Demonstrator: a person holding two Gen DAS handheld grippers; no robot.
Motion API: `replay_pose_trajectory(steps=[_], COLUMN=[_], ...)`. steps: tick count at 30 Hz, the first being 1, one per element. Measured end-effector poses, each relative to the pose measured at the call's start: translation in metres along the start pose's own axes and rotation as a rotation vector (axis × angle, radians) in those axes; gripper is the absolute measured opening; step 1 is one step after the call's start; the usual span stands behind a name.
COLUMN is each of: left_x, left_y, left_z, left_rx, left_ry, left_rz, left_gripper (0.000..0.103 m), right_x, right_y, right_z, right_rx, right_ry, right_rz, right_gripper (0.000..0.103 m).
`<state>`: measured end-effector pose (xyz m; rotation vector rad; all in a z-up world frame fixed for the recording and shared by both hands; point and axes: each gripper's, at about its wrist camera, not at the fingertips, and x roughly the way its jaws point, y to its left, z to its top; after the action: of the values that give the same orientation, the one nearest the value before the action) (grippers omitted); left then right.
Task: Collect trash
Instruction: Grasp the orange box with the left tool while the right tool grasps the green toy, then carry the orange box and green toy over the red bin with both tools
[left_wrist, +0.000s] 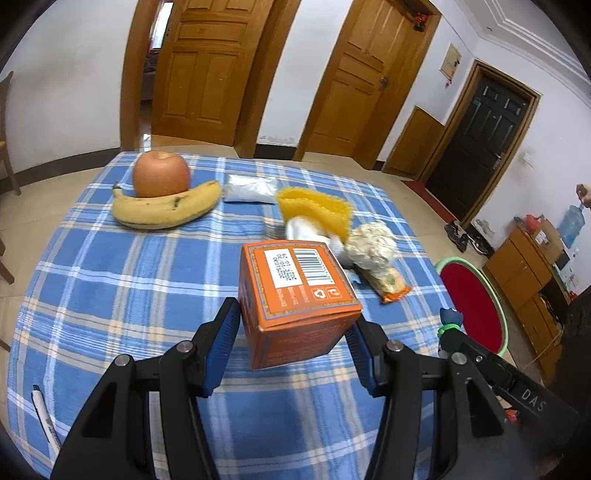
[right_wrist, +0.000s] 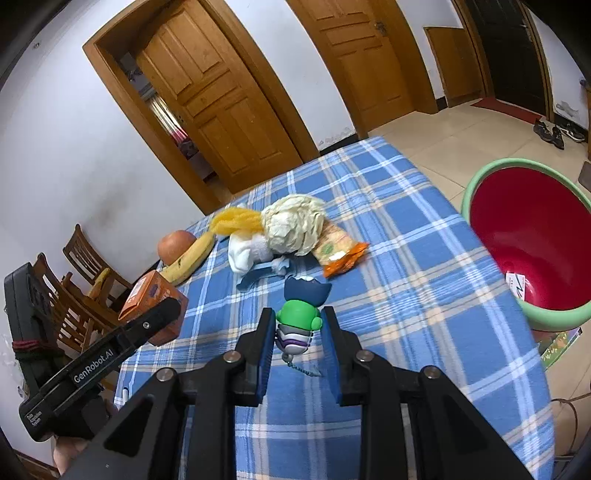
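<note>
nearby: banana (left_wrist: 166, 210), apple (left_wrist: 161, 174) on desk (left_wrist: 110, 280) | left hand-held gripper (left_wrist: 291, 332) clamps orange carton (left_wrist: 295, 295) | right hand-held gripper (right_wrist: 299, 328) pinches green toy figure (right_wrist: 300, 315)

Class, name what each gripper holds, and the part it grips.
The left gripper clamps the orange box by two opposite sides; the right gripper pinches the small toy figure around its green middle.

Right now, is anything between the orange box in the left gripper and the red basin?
Yes. The right gripper, shut on a small green toy, hangs between the orange box and the red basin beyond the table's edge. Nothing else visible blocks it.
</note>
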<state>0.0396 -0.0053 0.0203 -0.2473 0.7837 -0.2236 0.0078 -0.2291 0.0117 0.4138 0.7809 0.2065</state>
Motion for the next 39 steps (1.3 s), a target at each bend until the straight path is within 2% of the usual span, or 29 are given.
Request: replay_pose_trajectory(steps=[13,25,39], left_x=[0.008,0.034,0.069], left_y=[-0.048,-0.119,-0.195], left_z=[0.001,0.008,0.008], left_rx=[0.084,0.207,0.326], left_ry=[0.032,0.079,0.113], left_rz=[-0.064,-0.147,-0.213], left_gripper=[0.057,0.057,0.054], right_x=[-0.026,-0.061,-0.059], right_y=[-0.046,-0.097,-0.162], right_z=[0.013,0.037,0.039], right_rx=[0.066,0.108,0.208], right_ry=[-0.06,-0.155,-0.164], right_rz=[-0.038,-0.142,-0.207], right_gripper=[0.028,0.028,0.028])
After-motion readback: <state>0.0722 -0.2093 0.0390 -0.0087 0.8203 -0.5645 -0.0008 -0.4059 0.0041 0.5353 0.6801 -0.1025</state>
